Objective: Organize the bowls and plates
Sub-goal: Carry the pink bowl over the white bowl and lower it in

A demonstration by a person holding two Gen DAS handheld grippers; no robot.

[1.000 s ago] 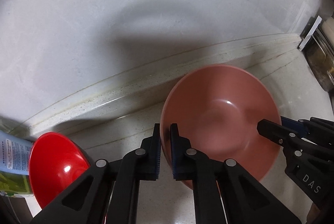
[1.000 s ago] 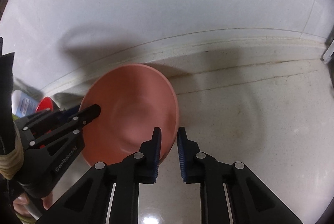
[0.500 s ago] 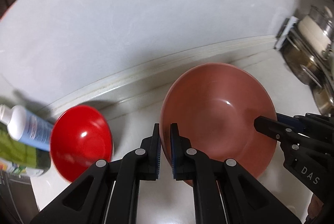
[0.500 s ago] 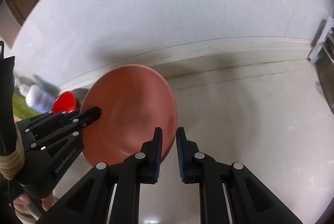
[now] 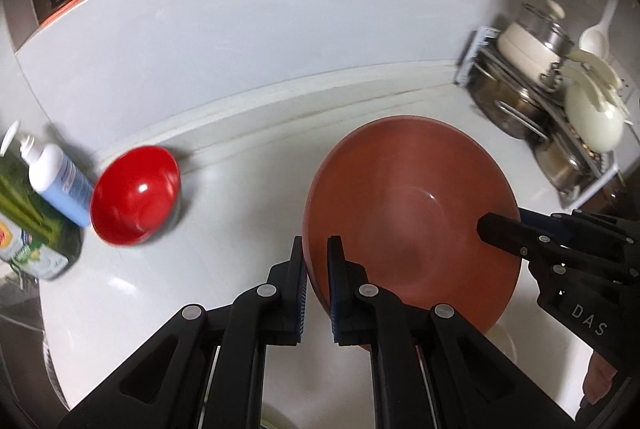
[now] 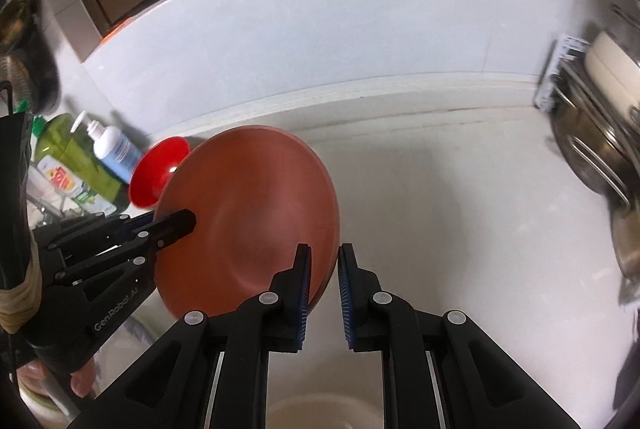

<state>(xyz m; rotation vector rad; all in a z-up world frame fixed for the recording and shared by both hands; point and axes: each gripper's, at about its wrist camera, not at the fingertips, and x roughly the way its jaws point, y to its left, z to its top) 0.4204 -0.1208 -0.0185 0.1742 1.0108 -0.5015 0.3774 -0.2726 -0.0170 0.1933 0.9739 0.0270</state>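
Item: wide terracotta-pink shallow bowl [image 5: 412, 225], held above the white stone countertop [image 5: 240, 213], its left rim clenched by the left gripper [image 5: 317, 283] and its right rim by the right gripper [image 6: 323, 295]. Risk: slippage is judged possible, the hold being two narrow rim pinches. Setting: small glossy red bowl [image 5: 134, 195] at far left, metal dish rack [image 5: 560, 117] at far right, pale wall behind.

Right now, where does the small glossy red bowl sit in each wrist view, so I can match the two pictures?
Left wrist view: the small glossy red bowl sits at left on the white counter, beside the white-and-blue pump bottle.
Right wrist view: it sits at left, partly hidden behind the large terracotta bowl.
Shared landmark: the terracotta bowl, held at opposite rims by the left hand-held gripper and the right hand-held gripper.
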